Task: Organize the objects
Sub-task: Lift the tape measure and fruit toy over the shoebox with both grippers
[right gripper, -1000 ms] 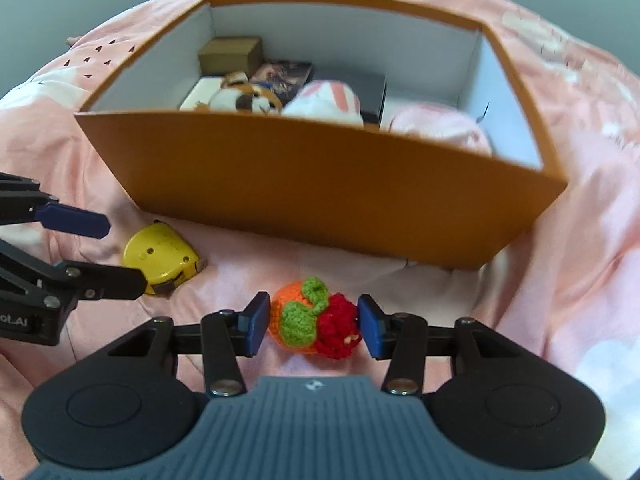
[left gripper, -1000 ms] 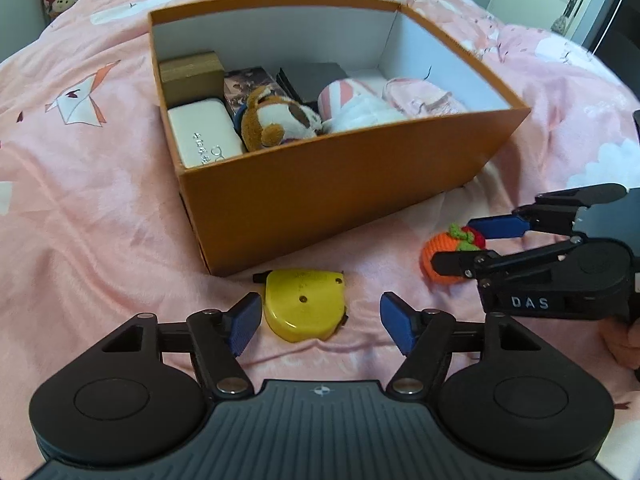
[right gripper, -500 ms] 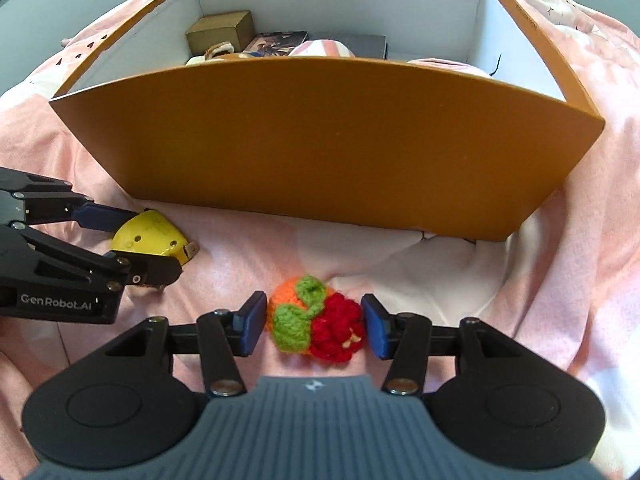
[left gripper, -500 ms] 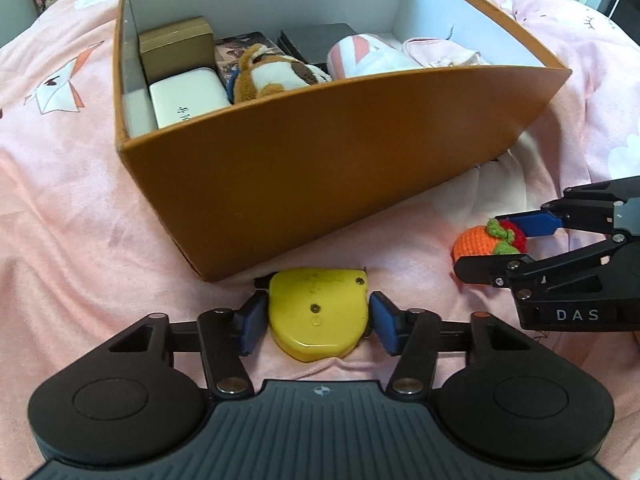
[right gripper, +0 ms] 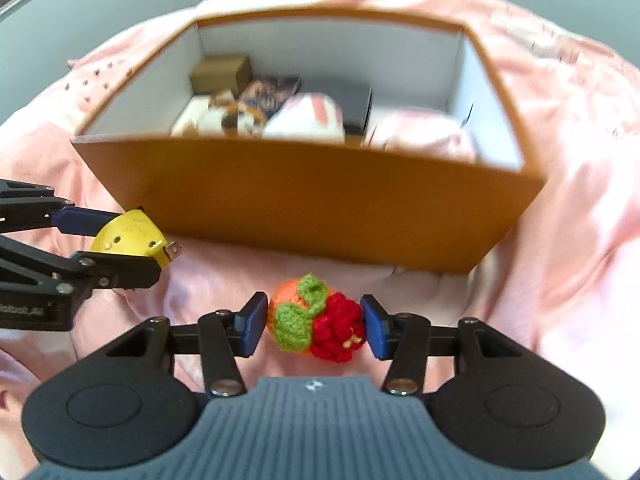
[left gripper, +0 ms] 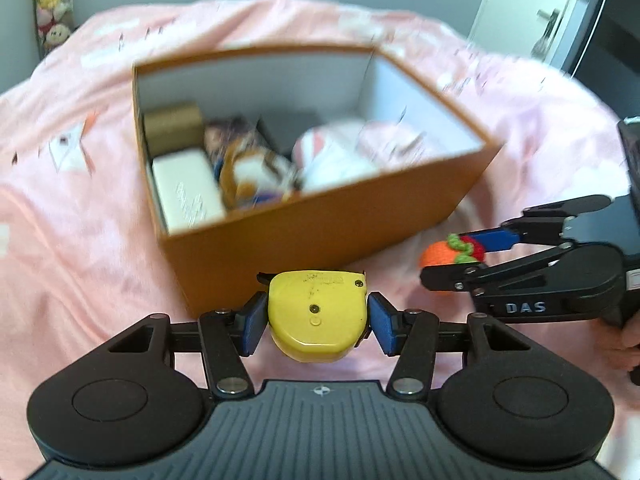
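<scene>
My left gripper (left gripper: pixel 317 323) is matt black plastic with smooth blue pads (left gripper: pixel 255 325). The tape measure (left gripper: pixel 317 315) is glossy, scuffed yellow plastic. The fruit toy (right gripper: pixel 316 325) is nubbly crocheted yarn. The box (left gripper: pixel 320 232) is matt orange cardboard, white inside. The bed (left gripper: pixel 80 240) wears soft pink cloth.

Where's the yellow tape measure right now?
The yellow tape measure is clamped in the left gripper, in front of the orange box, left of the crocheted fruit.
</scene>
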The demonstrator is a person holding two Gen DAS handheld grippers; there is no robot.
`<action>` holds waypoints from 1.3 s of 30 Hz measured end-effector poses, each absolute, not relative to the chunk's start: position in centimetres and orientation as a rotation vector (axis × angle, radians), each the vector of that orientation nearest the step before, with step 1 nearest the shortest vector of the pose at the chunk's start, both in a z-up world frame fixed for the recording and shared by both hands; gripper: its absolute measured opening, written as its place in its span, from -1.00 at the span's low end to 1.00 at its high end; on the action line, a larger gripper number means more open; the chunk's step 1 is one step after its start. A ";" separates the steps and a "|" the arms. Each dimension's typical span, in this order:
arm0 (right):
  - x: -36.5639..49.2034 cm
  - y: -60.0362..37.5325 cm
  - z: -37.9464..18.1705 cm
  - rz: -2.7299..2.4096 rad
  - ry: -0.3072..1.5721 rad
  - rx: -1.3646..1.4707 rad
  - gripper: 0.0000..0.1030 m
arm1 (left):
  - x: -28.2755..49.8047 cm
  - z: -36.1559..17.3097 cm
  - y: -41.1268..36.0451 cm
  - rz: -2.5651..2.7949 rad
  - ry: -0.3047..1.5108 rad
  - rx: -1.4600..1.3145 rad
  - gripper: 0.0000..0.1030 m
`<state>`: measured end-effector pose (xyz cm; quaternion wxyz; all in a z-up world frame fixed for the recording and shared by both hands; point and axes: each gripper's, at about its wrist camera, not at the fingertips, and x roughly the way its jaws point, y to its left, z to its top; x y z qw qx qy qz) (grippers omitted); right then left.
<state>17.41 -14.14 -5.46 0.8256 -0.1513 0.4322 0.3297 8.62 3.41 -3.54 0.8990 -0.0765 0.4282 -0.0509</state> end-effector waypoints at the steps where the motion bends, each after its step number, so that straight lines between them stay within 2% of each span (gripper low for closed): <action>1: 17.3 -14.3 -4.7 0.703 0.897 -0.329 0.02 | 8.8 -2.6 3.3 -0.116 0.869 -0.174 0.18; 10: 18.0 -14.9 2.4 0.747 0.687 -0.399 0.02 | 10.6 2.0 1.7 -0.183 0.733 -0.200 0.18; 17: 20.2 -12.4 4.3 0.742 0.565 -0.529 0.02 | 14.7 2.8 2.0 -0.116 0.680 -0.194 0.18; 23: 23.5 -10.4 2.9 0.722 0.523 -0.671 0.02 | 19.0 0.9 3.1 -0.073 0.698 -0.207 0.18; 39: 30.5 -5.1 -4.4 0.683 0.477 -0.977 0.02 | 24.6 -2.1 5.0 -0.060 0.771 -0.269 0.18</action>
